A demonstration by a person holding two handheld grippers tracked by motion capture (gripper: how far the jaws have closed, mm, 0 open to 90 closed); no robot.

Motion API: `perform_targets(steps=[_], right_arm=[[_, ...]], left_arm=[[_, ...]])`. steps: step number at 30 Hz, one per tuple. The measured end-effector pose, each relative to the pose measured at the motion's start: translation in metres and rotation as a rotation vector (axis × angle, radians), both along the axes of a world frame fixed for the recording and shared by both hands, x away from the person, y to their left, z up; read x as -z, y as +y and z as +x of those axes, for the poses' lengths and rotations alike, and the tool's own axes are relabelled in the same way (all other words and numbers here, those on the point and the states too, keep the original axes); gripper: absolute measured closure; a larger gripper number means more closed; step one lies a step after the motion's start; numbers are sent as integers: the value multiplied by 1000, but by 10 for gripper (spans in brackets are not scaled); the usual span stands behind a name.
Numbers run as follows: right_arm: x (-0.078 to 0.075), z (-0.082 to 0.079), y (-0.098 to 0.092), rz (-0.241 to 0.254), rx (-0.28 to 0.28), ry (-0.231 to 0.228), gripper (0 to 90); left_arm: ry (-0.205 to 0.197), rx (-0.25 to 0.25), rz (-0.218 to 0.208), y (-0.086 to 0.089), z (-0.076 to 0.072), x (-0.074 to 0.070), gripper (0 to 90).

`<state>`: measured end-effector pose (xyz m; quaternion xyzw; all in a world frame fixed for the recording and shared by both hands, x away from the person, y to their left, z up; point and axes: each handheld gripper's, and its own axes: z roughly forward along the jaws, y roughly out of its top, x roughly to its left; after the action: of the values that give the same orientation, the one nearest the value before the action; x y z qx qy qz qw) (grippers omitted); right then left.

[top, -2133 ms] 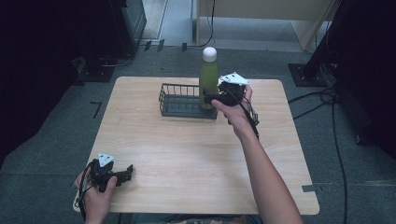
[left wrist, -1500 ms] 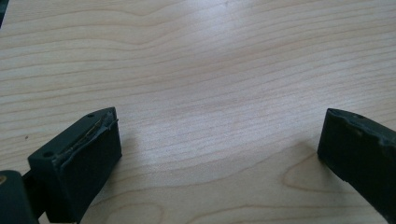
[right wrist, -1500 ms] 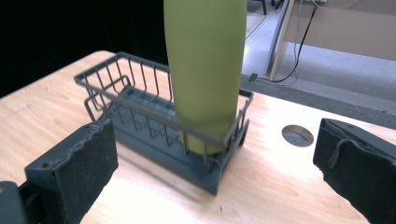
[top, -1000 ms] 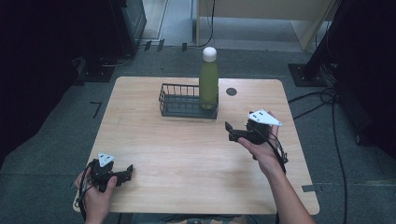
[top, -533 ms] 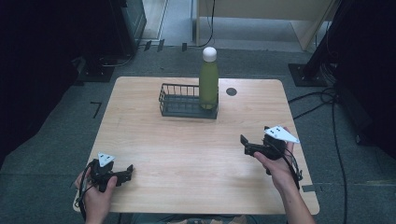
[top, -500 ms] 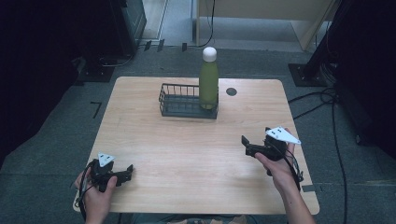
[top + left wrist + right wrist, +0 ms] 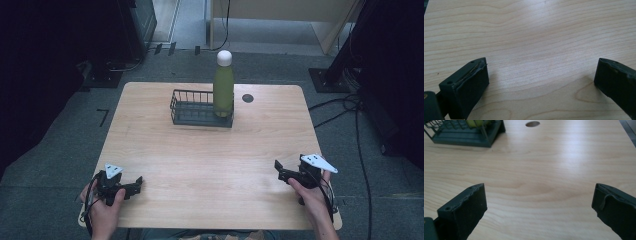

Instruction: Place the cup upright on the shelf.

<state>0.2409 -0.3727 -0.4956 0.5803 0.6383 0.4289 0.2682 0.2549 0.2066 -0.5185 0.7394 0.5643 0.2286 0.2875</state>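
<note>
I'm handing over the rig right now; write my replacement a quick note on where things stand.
Left gripper: open, empty, low at the table's near left corner.
Right gripper: open, empty, near the right edge.
Green bottle: upright in the right end of the wire basket, at the table's far side.
Done: bottle placed in basket.
Left: nothing obvious; check the bottle stands steady.

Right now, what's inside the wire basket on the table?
A green bottle with a white cap stands upright at the right end of the wire basket. The rest looks empty. The bottle's base is partly hidden by the basket's wall.
</note>
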Motion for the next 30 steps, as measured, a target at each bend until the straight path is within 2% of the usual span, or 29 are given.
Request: perform_targets(steps=[3,6,12,13,14,18,22,26,30], right_arm=[[6,-7,-7,-29,18,15,0],[11,-13,-13,-37,32,33,0],[20,-25,-24,-93,67,100,0],[20,-25,-24,-93,67,100,0],[24,-29,-26,-121,71,122,0],[28,-35,-31,-155,91,158,0],[29,-40,-39,-160,113,178,0],[31,-43,-44,-160,111,239,0],[31,-45,-45,-158,105,245,0]], left_arm=[[0,0,0,0,0,0,0],[0,0,0,0,0,0,0],[0,0,0,0,0,0,0],[0,0,0,0,0,0,0],[0,0,0,0,0,0,0],[0,0,0,0,0,0,0],[0,0,0,0,0,0,0],[0,0,0,0,0,0,0],[0,0,0,0,0,0,0]])
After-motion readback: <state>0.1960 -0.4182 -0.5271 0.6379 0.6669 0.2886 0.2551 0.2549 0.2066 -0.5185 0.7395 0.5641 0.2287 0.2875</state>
